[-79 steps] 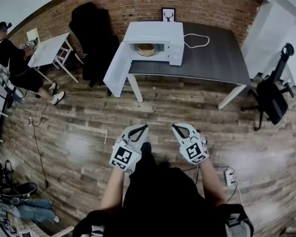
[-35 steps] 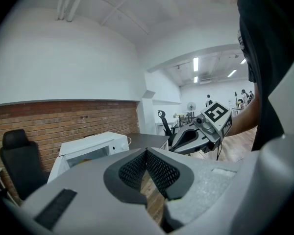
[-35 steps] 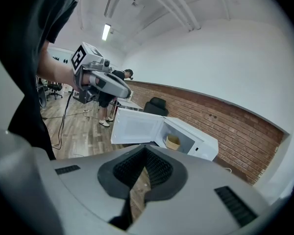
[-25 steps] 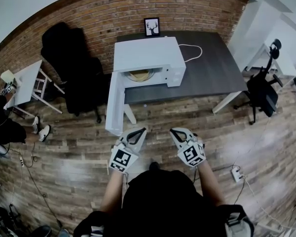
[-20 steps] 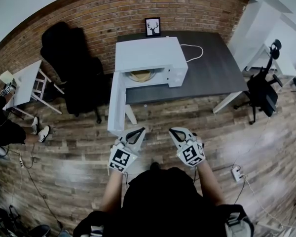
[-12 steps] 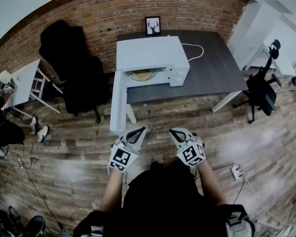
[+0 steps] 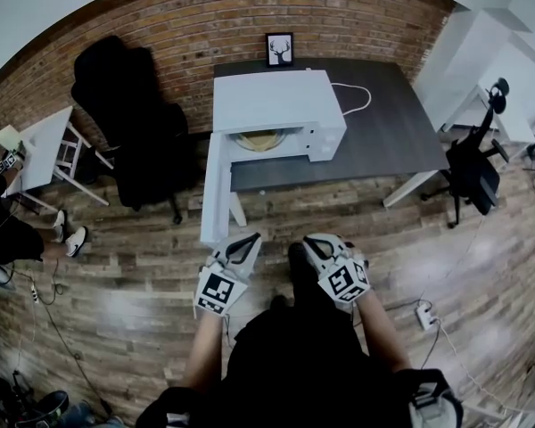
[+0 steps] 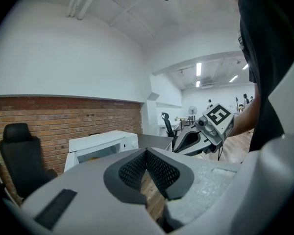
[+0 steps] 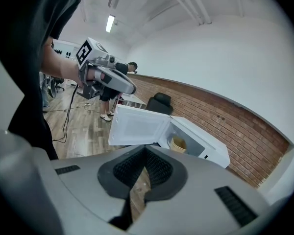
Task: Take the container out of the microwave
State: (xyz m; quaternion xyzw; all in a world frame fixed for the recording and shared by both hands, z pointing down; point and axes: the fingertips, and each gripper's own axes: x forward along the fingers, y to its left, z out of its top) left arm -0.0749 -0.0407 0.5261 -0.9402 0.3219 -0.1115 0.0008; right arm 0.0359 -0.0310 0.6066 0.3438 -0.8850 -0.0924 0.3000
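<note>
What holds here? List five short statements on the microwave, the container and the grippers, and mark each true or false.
1. The door of the microwave stands open. True.
2. The container sits out on the table. False: it is inside the microwave.
3. The left gripper and the right gripper are shut, with nothing between their jaws. True.
4. The right gripper touches the microwave. False: both grippers are over the floor, short of the table.
5. A framed picture stands behind the microwave, by the brick wall. True.
</note>
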